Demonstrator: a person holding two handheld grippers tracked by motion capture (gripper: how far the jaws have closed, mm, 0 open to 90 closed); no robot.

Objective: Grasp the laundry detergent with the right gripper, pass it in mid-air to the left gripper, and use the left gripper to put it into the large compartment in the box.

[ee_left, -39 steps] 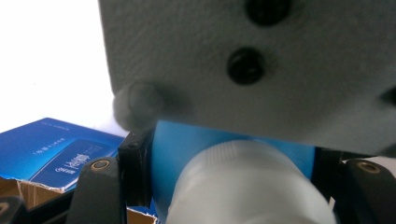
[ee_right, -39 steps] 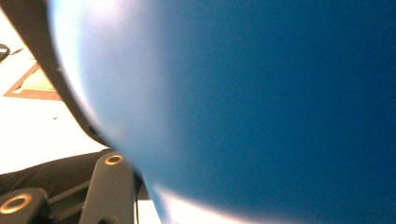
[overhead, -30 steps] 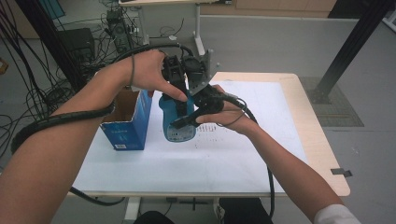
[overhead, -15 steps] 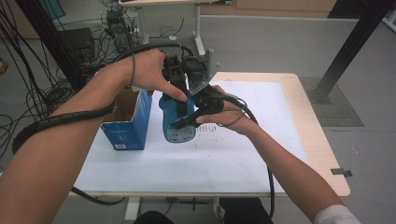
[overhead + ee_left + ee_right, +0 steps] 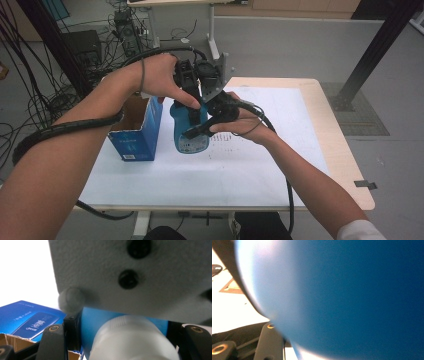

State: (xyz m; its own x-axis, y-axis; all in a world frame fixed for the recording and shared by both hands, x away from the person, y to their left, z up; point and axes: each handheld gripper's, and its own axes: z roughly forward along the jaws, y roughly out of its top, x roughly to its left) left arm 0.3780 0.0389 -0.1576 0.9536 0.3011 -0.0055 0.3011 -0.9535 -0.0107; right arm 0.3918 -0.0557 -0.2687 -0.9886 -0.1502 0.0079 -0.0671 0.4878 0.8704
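A smooth, rounded blue bottle point(image 5: 190, 131) with a ribbed white cap point(image 5: 132, 340) is pinched by both the left hand-held gripper point(image 5: 192, 102) and the right hand-held gripper point(image 5: 202, 129), beside a torn cardboard box point(image 5: 136, 131).

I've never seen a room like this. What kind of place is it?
Probably a lab or workshop: tangled black cables on the grey floor, a black metal frame post, and a paper-covered wooden table.
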